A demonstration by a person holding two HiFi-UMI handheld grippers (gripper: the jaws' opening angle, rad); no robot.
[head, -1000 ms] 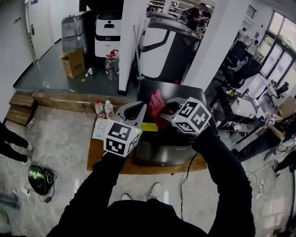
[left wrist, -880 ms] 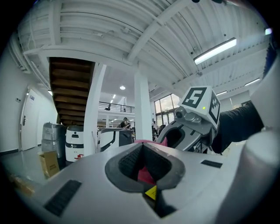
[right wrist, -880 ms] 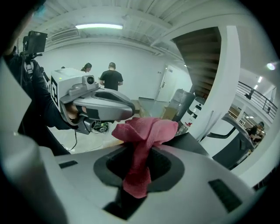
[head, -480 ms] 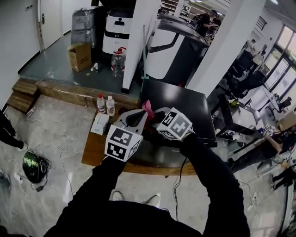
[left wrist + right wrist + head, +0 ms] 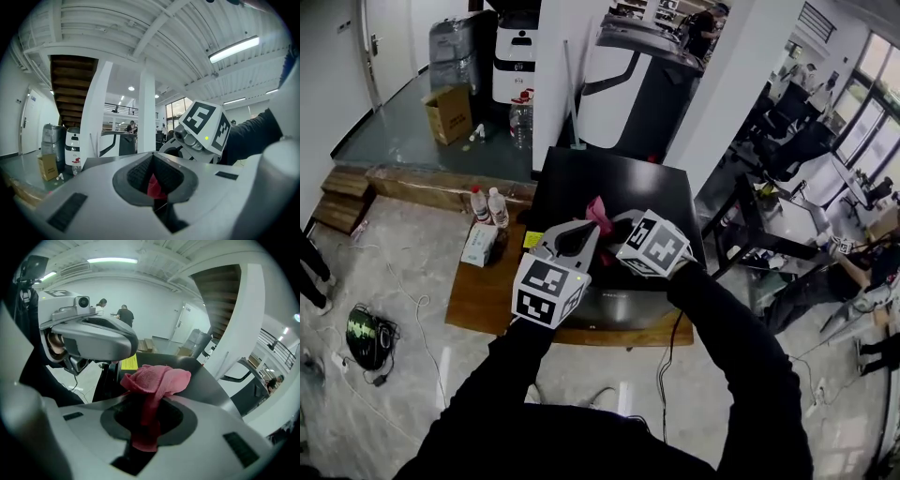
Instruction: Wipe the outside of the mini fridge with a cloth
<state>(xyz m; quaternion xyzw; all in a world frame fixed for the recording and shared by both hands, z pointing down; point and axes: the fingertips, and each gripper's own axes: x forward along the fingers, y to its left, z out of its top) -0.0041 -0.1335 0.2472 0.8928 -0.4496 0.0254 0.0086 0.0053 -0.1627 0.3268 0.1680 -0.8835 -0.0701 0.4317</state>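
1. The right tongs (image 5: 609,225) are clamped on the pink cloth (image 5: 157,378). In the right gripper view the terry fabric is seen pinched down through the hollow between the jaws, with a crumpled bunch folded over their tips.
2. The left tongs (image 5: 584,223) are closed with nothing held. Their tips are placed just beside the cloth, and a gap is seen between them and the fabric in the right gripper view.
3. The cloth is held over the front left part of the mini fridge (image 5: 614,178); whether it touches the top cannot be told.
4. The mini fridge is seen as a black box with a matt top and a glossy front, and a yellow label (image 5: 532,240) is seen at its left edge.
5. The back and right of the top are left bare.
6. The mini fridge is carried by a low wooden counter (image 5: 483,305). Two bottles (image 5: 475,202) and a small box (image 5: 477,246) are set just beside its left side.
7. A white pillar (image 5: 558,75) is found near the rear left corner, and a dark desk frame (image 5: 750,239) near the right side.
8. Only a pink tuft of the cloth is shown in the head view. In the left gripper view a mere sliver of pink is seen through the jaws' hollow, with the right tongs' marker cube (image 5: 206,127) close behind.
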